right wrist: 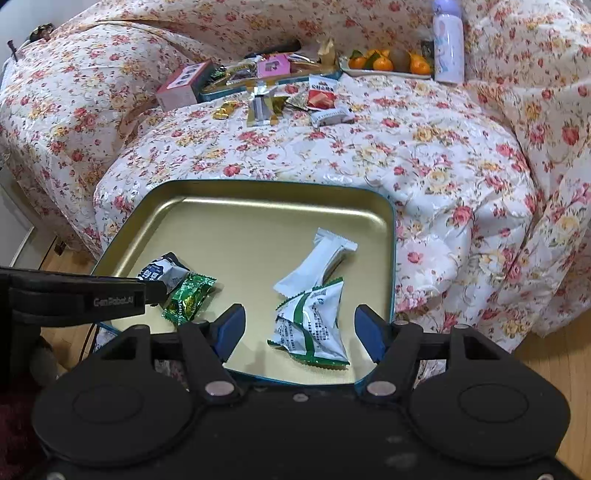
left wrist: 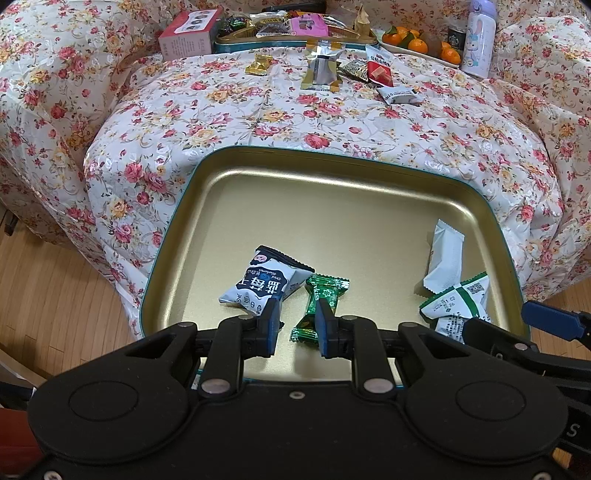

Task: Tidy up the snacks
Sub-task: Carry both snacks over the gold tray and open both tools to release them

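A gold tin tray (left wrist: 332, 214) with a teal rim lies on the flowered cloth close under both grippers. In it are a blue-and-white packet (left wrist: 262, 280), a green candy (left wrist: 323, 299), a plain white packet (left wrist: 445, 258) and a green-and-white packet (right wrist: 314, 321). My left gripper (left wrist: 297, 325) hovers over the tray's near edge, jaws a narrow gap apart with nothing between them; the green candy lies just beyond its fingertips. My right gripper (right wrist: 301, 330) stands wide open above the green-and-white packet, its pads clear of the wrapper.
Loose snacks lie at the table's far end: a gold candy (left wrist: 258, 64), a silver packet (left wrist: 321, 66), a red packet (left wrist: 378, 66). Behind them are a filled tin (left wrist: 295, 43), a pink box (left wrist: 188, 33), a plate of oranges (left wrist: 417, 42) and a bottle (left wrist: 478, 37). Wooden floor (left wrist: 55, 295) lies below left.
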`<state>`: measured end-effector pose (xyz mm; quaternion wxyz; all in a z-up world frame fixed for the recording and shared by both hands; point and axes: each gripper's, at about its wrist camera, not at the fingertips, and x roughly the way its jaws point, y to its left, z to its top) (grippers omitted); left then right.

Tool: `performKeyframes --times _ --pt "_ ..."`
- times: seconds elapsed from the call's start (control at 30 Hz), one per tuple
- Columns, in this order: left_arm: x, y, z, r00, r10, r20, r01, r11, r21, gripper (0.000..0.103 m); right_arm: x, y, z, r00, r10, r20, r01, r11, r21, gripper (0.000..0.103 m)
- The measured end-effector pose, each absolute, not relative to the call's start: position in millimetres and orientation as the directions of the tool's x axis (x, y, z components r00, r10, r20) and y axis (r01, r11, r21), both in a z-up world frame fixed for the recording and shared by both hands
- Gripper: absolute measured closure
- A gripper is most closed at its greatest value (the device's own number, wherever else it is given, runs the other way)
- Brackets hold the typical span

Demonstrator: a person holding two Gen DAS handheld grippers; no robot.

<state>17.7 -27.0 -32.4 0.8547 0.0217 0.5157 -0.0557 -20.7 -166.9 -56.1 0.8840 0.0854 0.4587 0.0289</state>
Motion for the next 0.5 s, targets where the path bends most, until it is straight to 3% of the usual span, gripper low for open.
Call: performKeyframes --times 0.2,0.3,0.5 --pt "17.5 -25.3 -30.9 0.469 -0.066 -0.880 0.117 0.993 -0.012 0.073 -20.9 -169.2 -55.9 0.575 0.145 -0.805 0.038 0.978 0.203 0.032" --pt "17.0 -24.8 -27.8 0.484 -0.057 -0.873 0.115 0.993 -0.001 0.073 -20.5 -172.2 -55.0 0.578 0.160 -0.800 0.048 0.972 0.229 0.023" --pt "14.6 -27.6 -20.9 0.521 -0.044 -0.853 0.114 0.993 0.018 0.073 -21.4 -172.0 -52.8 0.590 0.160 -0.791 0.055 0.970 0.237 0.022"
